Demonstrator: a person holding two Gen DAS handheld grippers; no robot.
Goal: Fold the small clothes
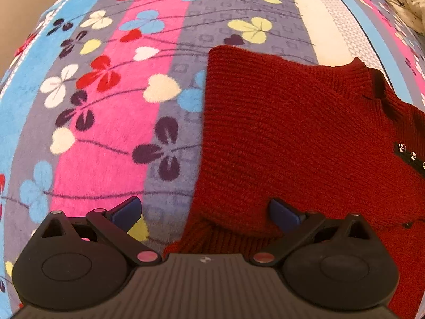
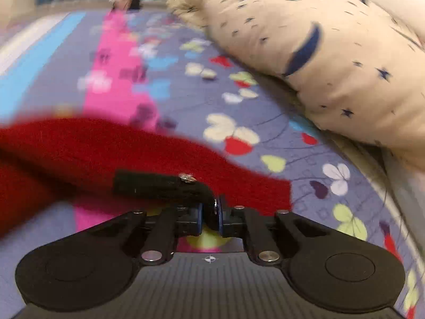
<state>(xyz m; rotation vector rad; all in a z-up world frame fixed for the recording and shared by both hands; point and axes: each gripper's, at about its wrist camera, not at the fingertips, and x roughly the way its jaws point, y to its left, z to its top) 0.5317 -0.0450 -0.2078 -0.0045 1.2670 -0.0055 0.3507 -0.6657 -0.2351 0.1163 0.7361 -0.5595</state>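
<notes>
Red knit garment (image 1: 305, 143): lies on the flowered blanket (image 1: 111, 111) of a bed; in the left wrist view its straight side edge runs down the grey stripe, and its ribbed collar points toward the cream stripe.
Black trim (image 2: 162, 184): a dark strip with a small metal stud, on the garment's lifted part in the right wrist view.
Left claw (image 1: 205, 216): fingers wide apart, pointing steeply down over the garment's side edge; one blue pad (image 1: 127, 212) is over bare blanket, the other over the knit; nothing is pinched.
Right claw (image 2: 209, 218): fingers together, clamped on the black trim, with red knit draped away to the left.
Open room: a broad run of bare blanket beside the garment's straight edge, out to the bed's edge.
Pillow (image 2: 332, 53): cream with dark stars, along the bed's far side, well apart from the garment.
</notes>
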